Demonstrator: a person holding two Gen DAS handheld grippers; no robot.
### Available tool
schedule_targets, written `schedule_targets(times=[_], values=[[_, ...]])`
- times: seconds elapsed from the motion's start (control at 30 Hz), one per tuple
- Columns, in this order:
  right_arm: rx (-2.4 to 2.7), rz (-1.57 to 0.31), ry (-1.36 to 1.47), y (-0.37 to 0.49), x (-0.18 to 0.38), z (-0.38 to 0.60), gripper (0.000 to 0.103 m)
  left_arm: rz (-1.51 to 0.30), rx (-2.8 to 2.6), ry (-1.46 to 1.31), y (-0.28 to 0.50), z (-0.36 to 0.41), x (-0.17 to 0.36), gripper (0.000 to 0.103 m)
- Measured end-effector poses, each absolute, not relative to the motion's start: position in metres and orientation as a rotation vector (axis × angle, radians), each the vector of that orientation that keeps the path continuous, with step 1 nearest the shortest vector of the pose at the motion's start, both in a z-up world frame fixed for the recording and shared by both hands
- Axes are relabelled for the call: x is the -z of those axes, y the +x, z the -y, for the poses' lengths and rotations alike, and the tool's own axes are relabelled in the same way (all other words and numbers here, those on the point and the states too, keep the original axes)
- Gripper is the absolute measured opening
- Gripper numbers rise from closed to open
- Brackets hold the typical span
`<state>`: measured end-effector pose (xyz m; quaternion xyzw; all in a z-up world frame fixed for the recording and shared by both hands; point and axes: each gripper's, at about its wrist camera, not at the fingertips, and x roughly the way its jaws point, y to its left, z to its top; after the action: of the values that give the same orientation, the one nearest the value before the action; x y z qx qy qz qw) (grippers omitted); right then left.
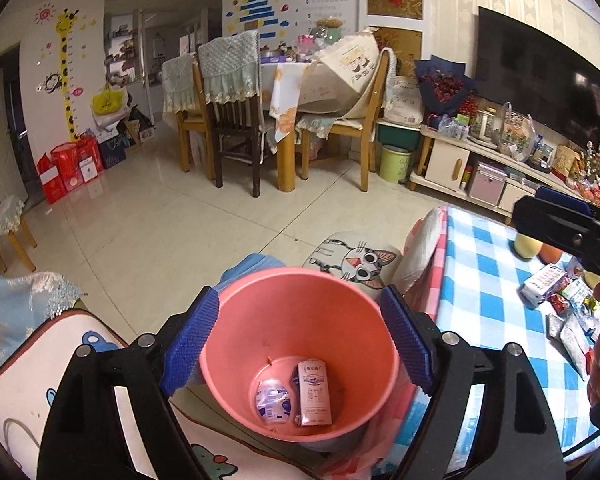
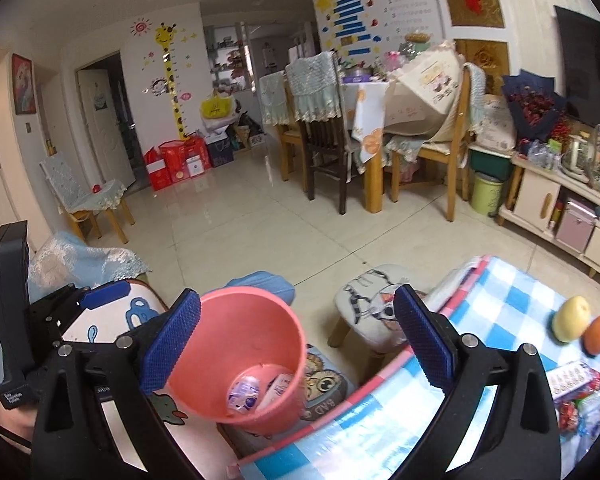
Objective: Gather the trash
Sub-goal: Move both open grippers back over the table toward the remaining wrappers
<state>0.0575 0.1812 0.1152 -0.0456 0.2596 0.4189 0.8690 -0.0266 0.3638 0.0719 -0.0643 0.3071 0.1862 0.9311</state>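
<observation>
A pink bin (image 1: 292, 312) stands on the floor between a cushioned seat and the checked table. On its bottom lie a small milk carton (image 1: 315, 392) and a crumpled clear bottle (image 1: 274, 400). My left gripper (image 1: 298, 342) hangs open above the bin's mouth with nothing between its pads. My right gripper (image 2: 298, 340) is open and empty too, over the gap between the bin (image 2: 244, 332) and the table. A carton (image 1: 542, 284) and several wrappers (image 1: 576, 320) lie on the table at the right. One finger of the right gripper (image 1: 556, 228) hovers over them.
The table's blue-and-white checked cloth (image 2: 512, 308) carries a pear (image 2: 572, 318) and an orange (image 2: 599, 334). A cat-print stool (image 2: 376, 312) stands beyond the bin. A cartoon-print cushion (image 1: 40, 360) lies to the left. Dining chairs, a green bin (image 1: 396, 162) and a TV cabinet stand across the tiled floor.
</observation>
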Motion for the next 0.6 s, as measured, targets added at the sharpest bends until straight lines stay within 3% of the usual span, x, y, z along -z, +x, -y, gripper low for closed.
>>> schedule_targets(times=[0.6], values=[[-0.602,-0.477,-0.040,0.035,-0.118,0.007,0.099,-0.583,-0.221,-0.031,-0.008,-0.244,-0.106,0.089]])
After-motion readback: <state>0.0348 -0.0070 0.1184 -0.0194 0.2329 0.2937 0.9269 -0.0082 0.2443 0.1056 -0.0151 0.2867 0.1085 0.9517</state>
